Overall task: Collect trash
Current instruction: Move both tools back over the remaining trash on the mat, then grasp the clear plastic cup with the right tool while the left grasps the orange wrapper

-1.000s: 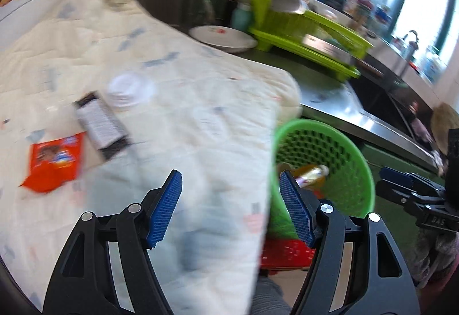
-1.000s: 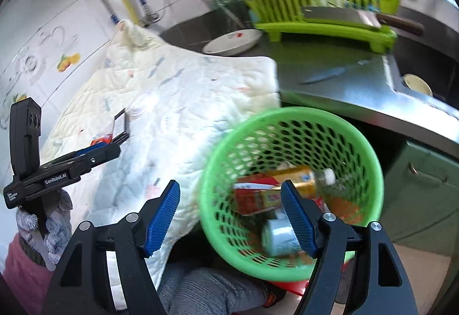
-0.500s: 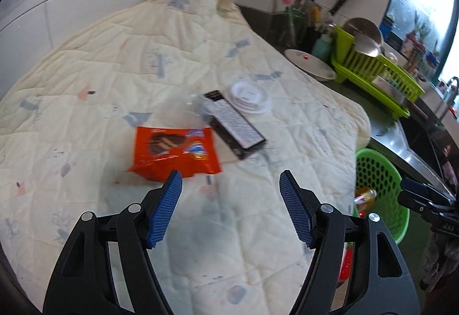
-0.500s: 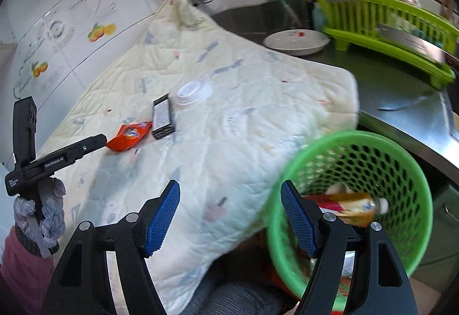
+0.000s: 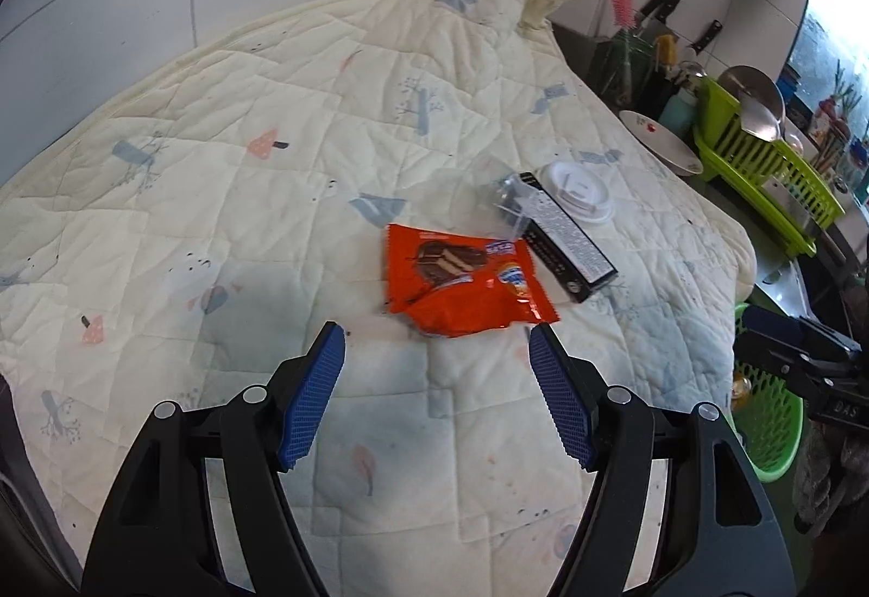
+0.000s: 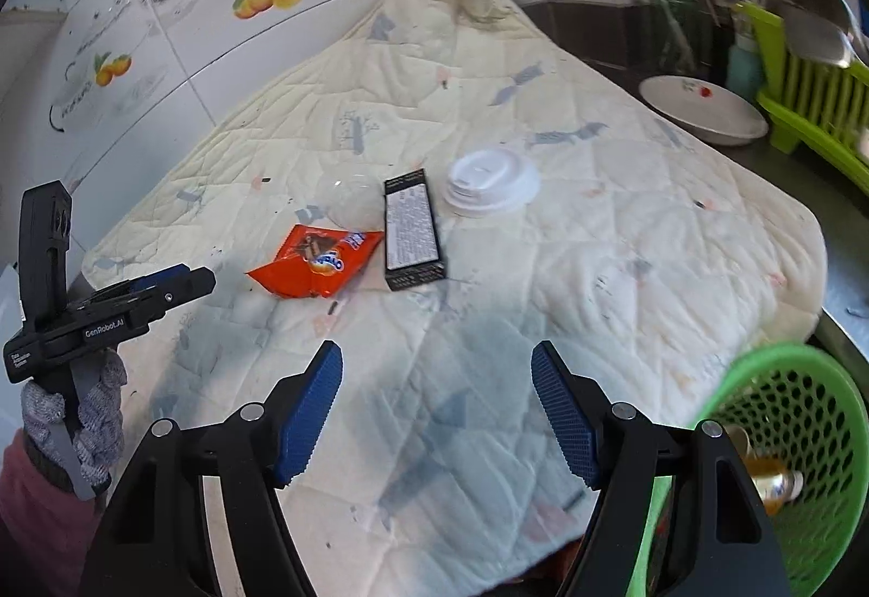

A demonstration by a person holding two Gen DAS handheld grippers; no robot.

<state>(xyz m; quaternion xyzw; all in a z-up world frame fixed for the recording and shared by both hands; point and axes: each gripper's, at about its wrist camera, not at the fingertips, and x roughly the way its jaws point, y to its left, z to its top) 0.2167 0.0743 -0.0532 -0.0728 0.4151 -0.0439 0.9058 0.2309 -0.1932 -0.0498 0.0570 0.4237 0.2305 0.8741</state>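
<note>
White tiled walls backed a kitchen worktop covered by a cream quilted cloth (image 5: 326,162), with a green dish rack (image 5: 771,173) and a white bowl (image 6: 706,111) past its far right corner. Left tongs (image 5: 437,363) were spread wide and held nothing, poised just short of the orange snack wrapper (image 5: 461,282). Right tongs (image 6: 437,379) were likewise wide apart and empty, near the front edge. Collection appeared partly done: the green basket (image 6: 804,461) beyond the front right corner already held a bottle (image 6: 771,483), while four pieces lay mid-cloth. These were the wrapper, a black carton (image 6: 413,230), a white cup lid (image 6: 491,181) and a clear plastic piece (image 6: 347,198). The wrapper's long axis ran roughly parallel to the front edge. The carton's long axis ran from front edge toward the back wall, its near end just beside the wrapper.
</note>
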